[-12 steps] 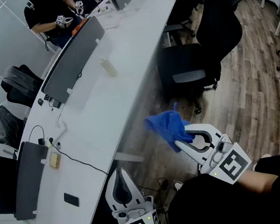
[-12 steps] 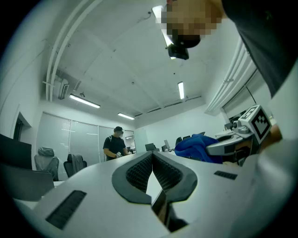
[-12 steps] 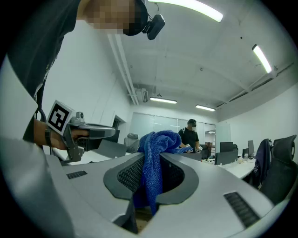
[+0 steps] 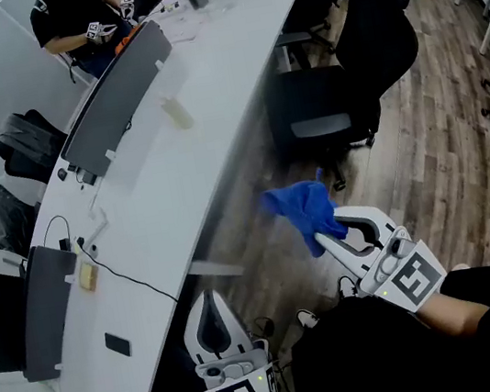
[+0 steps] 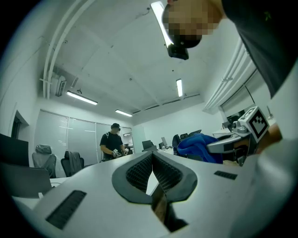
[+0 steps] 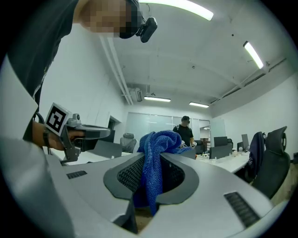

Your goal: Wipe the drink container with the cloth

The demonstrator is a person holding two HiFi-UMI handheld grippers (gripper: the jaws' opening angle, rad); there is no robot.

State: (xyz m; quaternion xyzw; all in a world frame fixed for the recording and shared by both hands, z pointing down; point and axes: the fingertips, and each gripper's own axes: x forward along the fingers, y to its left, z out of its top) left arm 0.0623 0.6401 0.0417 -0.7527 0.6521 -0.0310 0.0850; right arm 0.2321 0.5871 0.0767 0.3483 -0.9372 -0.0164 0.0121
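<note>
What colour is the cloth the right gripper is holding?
Blue. The cloth shows best in the right gripper view.

cloth (image 4: 301,209) — blue | desk (image 4: 217,83) — white | floor (image 4: 446,147) brn wood grain | chair (image 4: 377,38) blk | monitor (image 4: 118,105) dk grey

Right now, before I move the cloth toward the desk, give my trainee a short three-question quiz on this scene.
1. True or false: the left hand-held gripper is shut with nothing between its jaws.
2. Pick one: the pale bottle is A) on the white desk, B) on the floor, C) on a chair seat.
3. Short answer: what is the right hand-held gripper clamped on?

Key: 1 true. 2 A. 3 the blue cloth.
</note>
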